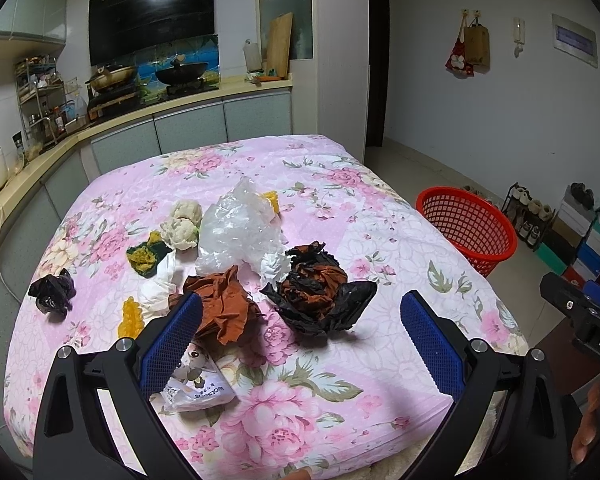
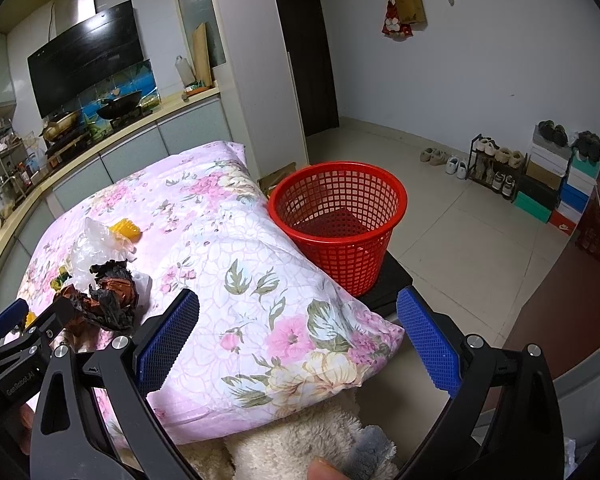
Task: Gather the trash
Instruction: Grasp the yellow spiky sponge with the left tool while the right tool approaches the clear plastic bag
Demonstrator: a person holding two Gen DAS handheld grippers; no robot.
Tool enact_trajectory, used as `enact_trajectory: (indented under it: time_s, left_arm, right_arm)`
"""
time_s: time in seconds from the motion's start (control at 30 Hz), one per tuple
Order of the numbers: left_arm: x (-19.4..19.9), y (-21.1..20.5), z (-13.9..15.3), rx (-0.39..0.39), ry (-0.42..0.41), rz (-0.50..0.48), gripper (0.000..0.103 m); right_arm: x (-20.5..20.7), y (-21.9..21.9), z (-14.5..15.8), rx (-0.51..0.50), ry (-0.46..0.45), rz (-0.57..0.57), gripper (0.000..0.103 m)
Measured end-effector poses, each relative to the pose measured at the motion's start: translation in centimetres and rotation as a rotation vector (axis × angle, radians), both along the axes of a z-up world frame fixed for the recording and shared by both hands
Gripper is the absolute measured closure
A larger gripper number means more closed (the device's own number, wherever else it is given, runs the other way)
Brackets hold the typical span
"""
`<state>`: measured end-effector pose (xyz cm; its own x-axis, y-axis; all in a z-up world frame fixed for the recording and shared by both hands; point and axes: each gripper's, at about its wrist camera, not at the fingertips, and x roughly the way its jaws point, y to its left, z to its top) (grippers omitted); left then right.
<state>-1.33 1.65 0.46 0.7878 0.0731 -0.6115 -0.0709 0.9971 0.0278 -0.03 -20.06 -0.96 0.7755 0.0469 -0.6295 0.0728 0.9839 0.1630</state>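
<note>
Spread wide and empty, the left gripper [image 1: 300, 332] should drop over the black-and-brown wad [image 1: 320, 292] lying between its fingertips, while the right gripper [image 2: 298, 338], also spread, faces the red basket [image 2: 338, 216] ahead.

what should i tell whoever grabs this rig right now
Left claw: open, empty, hovering over the near trash.
Right claw: open, empty, over the table's right corner near the red basket.
Trash all on the floral cloth: brown crumpled paper, black-and-brown bag, clear plastic, white tissue, dark purple wad, printed wrapper.
Done: nothing visible in the basket.
Left: everything; the brown paper looks nearest.
</note>
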Motion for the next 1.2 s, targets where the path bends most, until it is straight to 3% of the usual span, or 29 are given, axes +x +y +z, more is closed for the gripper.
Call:
enact_trajectory:
  time_s: [0.33, 0.67, 0.9, 1.1, 1.2]
  left_arm:
    - [0.2, 2.9, 0.5, -0.013, 0.013, 0.022, 0.007]
    - [0.0, 13.5, 3.3, -0.069, 0.001, 0.172, 0.007]
    - [-0.1, 17.1, 0.0, -0.205, 0.100, 0.158, 0.007]
    - [0.8, 16.5, -3.2, -0.233, 0.166, 0.127, 0.008]
    - [1.1, 16.2, -4.2, -0.242, 0.178, 0.108, 0.020]
  right_arm:
    - [1.0, 0.7, -0.6, 0.007, 0.015, 0.048, 0.007]
    - [2.7, 1.8, -1.5, 0.061, 0.058, 0.121, 0.007]
    - [3.3, 3.5, -1.6, 0.069, 0.067, 0.200, 0.007]
    - [3.8, 5.5, -1.4, 0.073, 0.077, 0.267, 0.007]
    - [4.4, 6.6, -1.7, 0.088, 0.098, 0.299, 0.007]
